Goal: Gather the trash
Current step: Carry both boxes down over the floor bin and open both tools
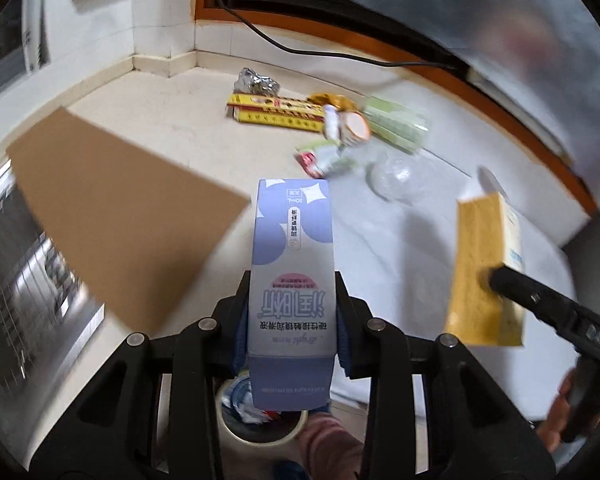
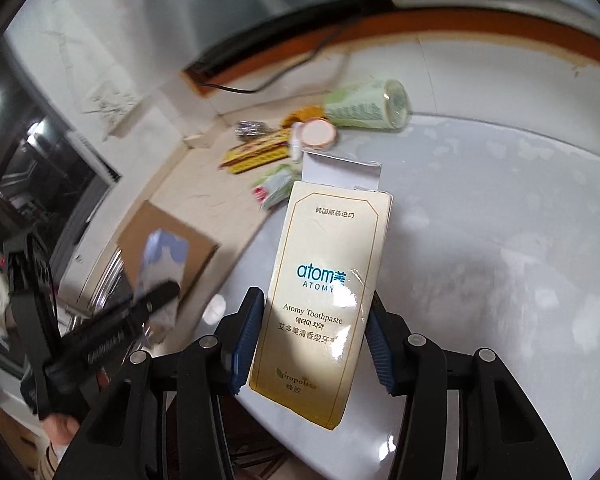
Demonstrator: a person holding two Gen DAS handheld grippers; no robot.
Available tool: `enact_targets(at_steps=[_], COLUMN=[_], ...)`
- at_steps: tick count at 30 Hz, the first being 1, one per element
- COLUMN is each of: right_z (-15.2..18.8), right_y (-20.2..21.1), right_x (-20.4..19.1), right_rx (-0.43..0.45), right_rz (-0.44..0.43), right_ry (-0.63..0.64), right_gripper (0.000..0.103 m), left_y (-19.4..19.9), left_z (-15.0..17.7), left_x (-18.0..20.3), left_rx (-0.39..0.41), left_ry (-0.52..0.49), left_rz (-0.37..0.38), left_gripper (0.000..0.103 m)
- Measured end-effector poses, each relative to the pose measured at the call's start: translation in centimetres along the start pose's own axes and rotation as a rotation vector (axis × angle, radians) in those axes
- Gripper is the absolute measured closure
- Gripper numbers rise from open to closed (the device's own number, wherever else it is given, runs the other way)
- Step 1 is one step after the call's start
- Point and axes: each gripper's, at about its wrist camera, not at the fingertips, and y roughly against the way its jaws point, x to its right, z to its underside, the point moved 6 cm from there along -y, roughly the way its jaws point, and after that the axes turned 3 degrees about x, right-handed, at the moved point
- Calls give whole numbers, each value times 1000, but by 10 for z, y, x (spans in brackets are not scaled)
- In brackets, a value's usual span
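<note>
A pale grey-white table (image 2: 500, 240) fills the view below me, a flat brown cardboard sheet (image 1: 112, 216) at its edge. My right hand-held gripper (image 2: 312, 344) pinches a tall cream toothpaste carton (image 2: 324, 300); my left hand-held gripper (image 1: 292, 320) pinches a slim lilac-and-white paper box (image 1: 292, 280). Both boxes are held above the table. Far back lies a green-labelled clear bottle (image 2: 364, 108) beside a yellow flat box (image 1: 276, 112).

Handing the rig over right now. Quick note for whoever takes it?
Left gripper: shut on purple carton.
Right gripper: shut on Atomy toothpaste box, top flap open.
Bin: directly under the left gripper, some trash in it.
Left on the counter: foil wad, yellow box, green-label bottle, clear cup, small wrappers.
Next: drop both cartons, then the pile.
</note>
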Motion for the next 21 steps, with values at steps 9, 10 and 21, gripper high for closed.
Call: enact_targets(at_steps=[9, 10, 21], right_z=[120, 135, 274], right_y=[67, 69, 18], right_x=[-88, -95, -125], right_rx=[169, 177, 22], right_rz=[-8, -6, 16], right_ry=[287, 318, 443], right_gripper=[54, 54, 54], left_y=[71, 72, 51], left_z=[138, 150, 256], left_x=[-19, -22, -54], left_rx=[86, 84, 5], left_ry=[-20, -23, -29], left_rz=[-49, -57, -141], left_gripper=[72, 72, 72])
